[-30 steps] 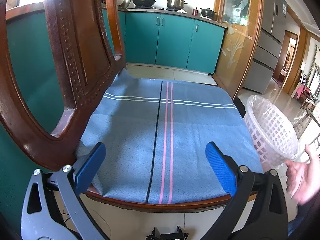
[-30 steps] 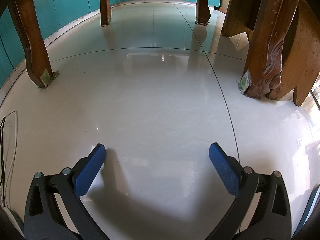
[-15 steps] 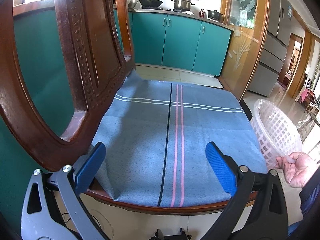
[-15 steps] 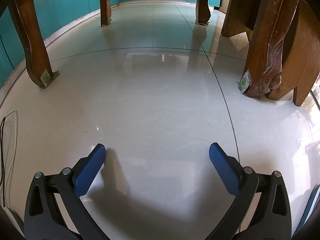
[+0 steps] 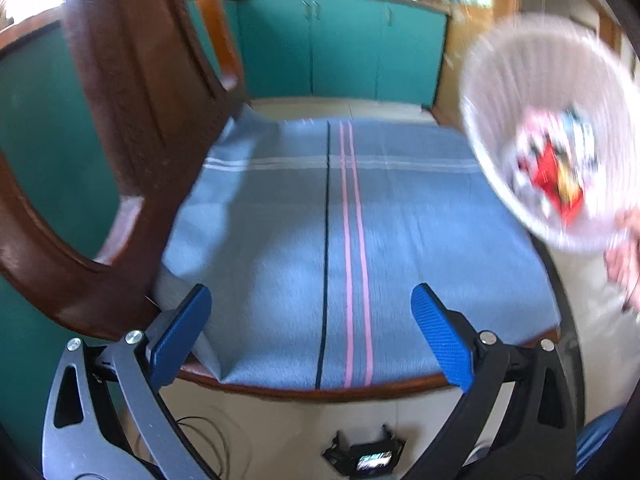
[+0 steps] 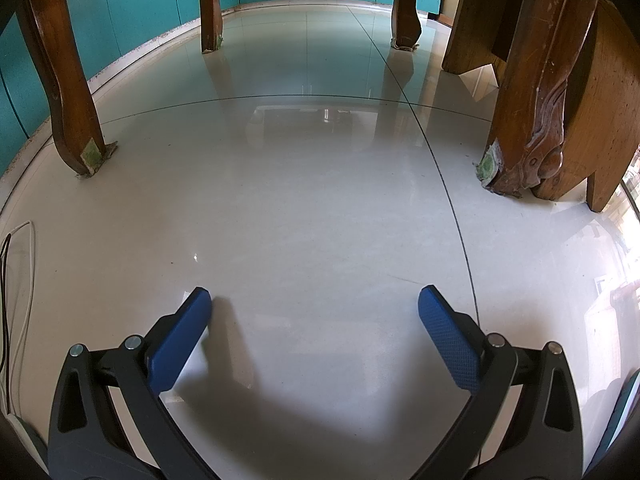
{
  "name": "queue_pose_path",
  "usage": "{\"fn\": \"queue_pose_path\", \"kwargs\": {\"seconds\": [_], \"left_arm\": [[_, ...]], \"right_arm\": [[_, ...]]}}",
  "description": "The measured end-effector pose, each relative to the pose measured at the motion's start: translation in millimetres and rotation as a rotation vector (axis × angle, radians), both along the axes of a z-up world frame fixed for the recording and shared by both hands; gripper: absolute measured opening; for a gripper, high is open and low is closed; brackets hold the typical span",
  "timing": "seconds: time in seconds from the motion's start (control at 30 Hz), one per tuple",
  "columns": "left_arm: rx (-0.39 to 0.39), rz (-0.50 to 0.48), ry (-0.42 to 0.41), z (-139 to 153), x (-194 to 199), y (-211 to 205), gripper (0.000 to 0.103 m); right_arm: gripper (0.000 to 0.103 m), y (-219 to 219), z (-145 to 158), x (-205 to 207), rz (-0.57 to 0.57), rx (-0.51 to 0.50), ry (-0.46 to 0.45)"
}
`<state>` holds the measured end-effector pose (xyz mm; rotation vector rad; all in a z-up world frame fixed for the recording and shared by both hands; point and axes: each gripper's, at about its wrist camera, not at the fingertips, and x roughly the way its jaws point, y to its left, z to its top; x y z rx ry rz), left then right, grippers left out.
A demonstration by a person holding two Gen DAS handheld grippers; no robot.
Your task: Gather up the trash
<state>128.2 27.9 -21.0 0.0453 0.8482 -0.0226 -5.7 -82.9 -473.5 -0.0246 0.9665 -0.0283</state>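
Observation:
A white mesh waste basket hangs tilted at the right of the left wrist view, its mouth facing me, blurred. Red and white wrappers lie inside it. A person's hand grips its lower rim. My left gripper stands open over the front edge of a chair seat covered by a blue striped cloth, with nothing between its blue pads. My right gripper lies open low over a glossy pale tile floor, also holding nothing. No loose trash shows on the cloth or the floor.
The dark wooden chair back rises at the left. Teal kitchen cabinets stand behind. A small black device lies on the floor below the seat. Carved chair legs and a wooden stool ring the floor; cables run at the left.
The hand has lifted the basket from the floor and tipped it toward me, showing the wrappers inside. The left wrist view is blurred with motion. The right gripper has not moved.

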Motion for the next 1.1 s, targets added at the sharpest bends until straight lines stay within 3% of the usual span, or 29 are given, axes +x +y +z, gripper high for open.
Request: {"fn": "queue_pose_path", "kwargs": {"seconds": [0.2, 0.57, 1.1], "left_arm": [[0.048, -0.063, 0.094, -25, 5, -17, 0.1], [0.103, -0.111, 0.164, -57, 18, -39, 0.1], [0.044, -0.084, 0.188, -67, 31, -34, 0.1]], "right_arm": [[0.101, 0, 0, 0, 0.0, 0.0, 0.0], [0.101, 0, 0, 0, 0.0, 0.0, 0.0], [0.101, 0, 0, 0, 0.0, 0.0, 0.0]]}}
